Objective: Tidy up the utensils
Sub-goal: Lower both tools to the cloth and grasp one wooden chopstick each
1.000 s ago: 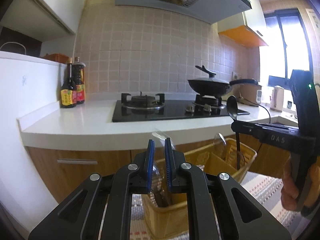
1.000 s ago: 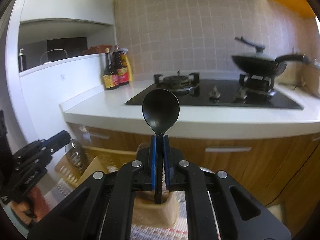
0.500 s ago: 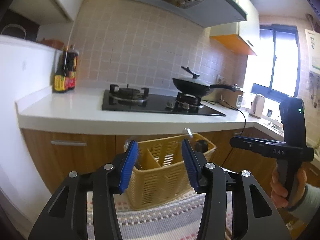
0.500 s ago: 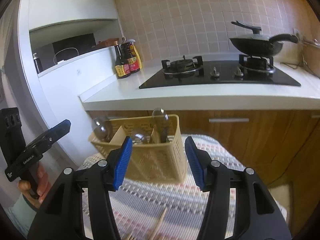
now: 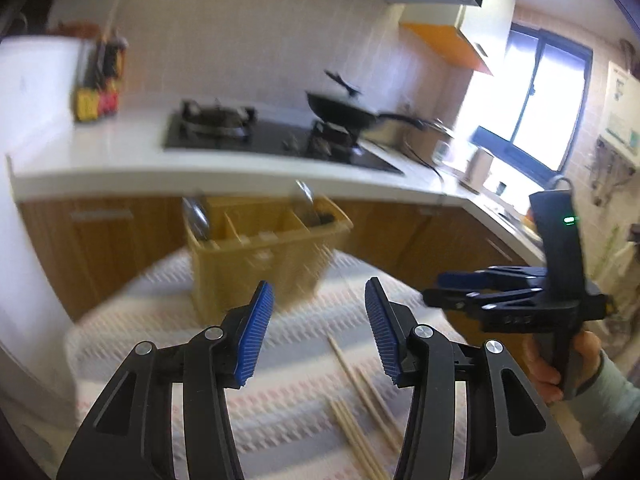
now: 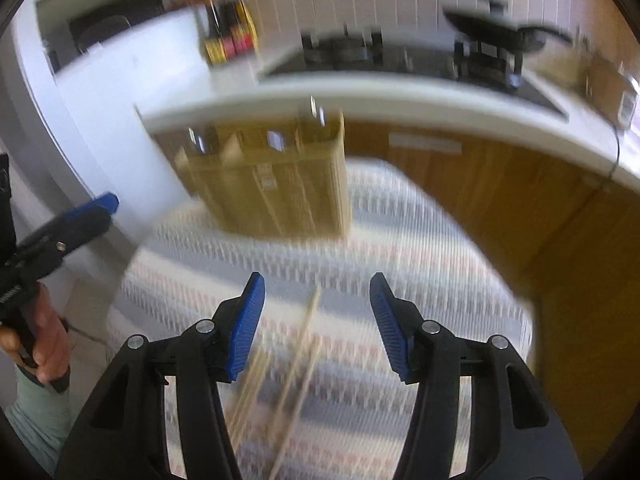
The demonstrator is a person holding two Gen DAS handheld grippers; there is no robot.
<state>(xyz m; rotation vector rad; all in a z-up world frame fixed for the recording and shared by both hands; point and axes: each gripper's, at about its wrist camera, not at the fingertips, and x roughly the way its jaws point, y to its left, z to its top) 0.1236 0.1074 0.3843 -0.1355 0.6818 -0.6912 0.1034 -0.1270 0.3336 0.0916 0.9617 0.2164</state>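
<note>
A yellow utensil basket (image 5: 260, 256) with several compartments stands at the far end of a striped mat (image 5: 280, 376); spoons stand in its end compartments. It also shows in the right wrist view (image 6: 280, 184). Several wooden chopsticks (image 5: 360, 408) lie loose on the mat, also in the right wrist view (image 6: 296, 372). My left gripper (image 5: 316, 332) is open and empty above the mat. My right gripper (image 6: 316, 328) is open and empty above the chopsticks; it also shows in the left wrist view (image 5: 460, 292). Both views are motion-blurred.
Behind the basket runs a white counter (image 5: 120, 160) with a black gas hob (image 5: 272, 136), a wok (image 5: 344, 112) and sauce bottles (image 5: 100, 88). Wooden cabinet fronts (image 6: 500, 200) stand below. A white wall panel (image 5: 32, 120) is at left.
Both grippers opened and let go of their spoons, which now stand in the basket. Both grippers pulled back and tilted down, so the mat and chopsticks come into view.
</note>
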